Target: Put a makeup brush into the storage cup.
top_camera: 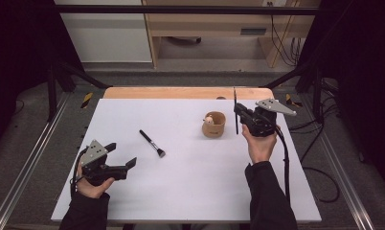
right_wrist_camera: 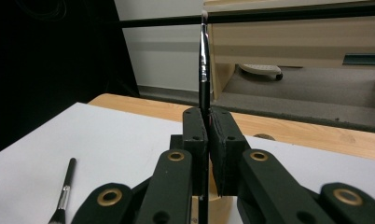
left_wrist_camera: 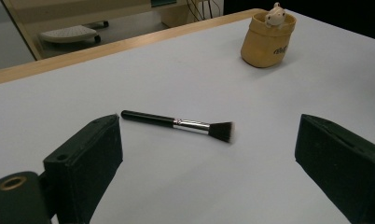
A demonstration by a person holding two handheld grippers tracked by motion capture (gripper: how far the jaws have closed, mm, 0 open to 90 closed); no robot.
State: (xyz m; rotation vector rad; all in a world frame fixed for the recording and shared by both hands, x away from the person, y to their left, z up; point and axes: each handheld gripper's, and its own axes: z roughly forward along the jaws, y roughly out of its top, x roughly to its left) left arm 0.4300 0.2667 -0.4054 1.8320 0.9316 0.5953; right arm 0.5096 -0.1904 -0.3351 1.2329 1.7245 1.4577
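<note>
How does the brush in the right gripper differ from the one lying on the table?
The thin brush stands upright, clamped in the shut right gripper; the thick brush lies flat on the white table, untouched. The thin brush is slim with a small tip; the thick brush has a wide, flat-cut head. Both have black handles and silver ferrules.

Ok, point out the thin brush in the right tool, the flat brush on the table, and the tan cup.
thin brush (right_wrist_camera: 204,70), right gripper view, on its shaft
flat brush (left_wrist_camera: 150,119), left gripper view, on its black handle
tan cup (left_wrist_camera: 265,46), left gripper view, on its side wall
</note>
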